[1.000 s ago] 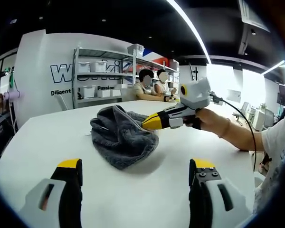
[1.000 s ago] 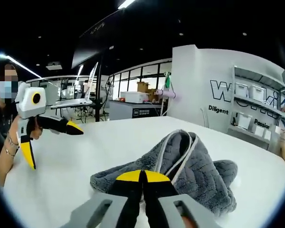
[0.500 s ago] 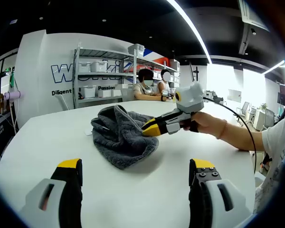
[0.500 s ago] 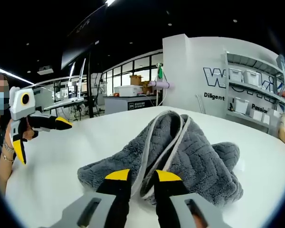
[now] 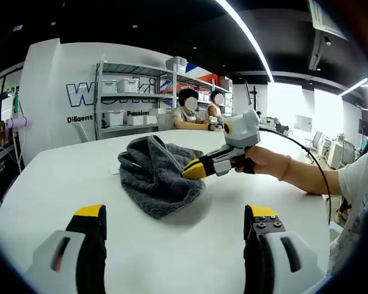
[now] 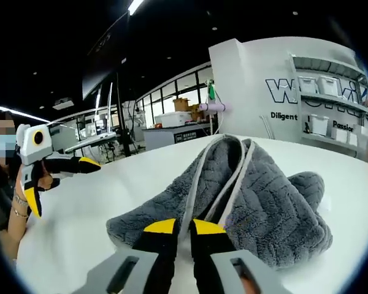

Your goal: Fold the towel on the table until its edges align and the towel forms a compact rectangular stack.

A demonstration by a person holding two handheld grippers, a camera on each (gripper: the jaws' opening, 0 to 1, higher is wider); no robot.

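We see one white table (image 5: pixel 43 184) with bare surface open on every side of the single grey towel (image 5: pixel 156 177), which lies bunched near its middle, its pale-edged fold running away from the right gripper's camera. Two grippers: right gripper (image 6: pixel 183 228) has its jaws nearly closed around the towel's near hem, and whether they actually pinch it we cannot tell. Left gripper (image 5: pixel 175 215) hangs released, jaws wide, well apart from the towel.

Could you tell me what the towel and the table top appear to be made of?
The towel looks like plush grey terry or microfibre: fuzzy ribbed pile, with a smoother pale hem band. The table looks like a smooth matte white laminate or painted board; its plain, even surface leaves the exact material open.
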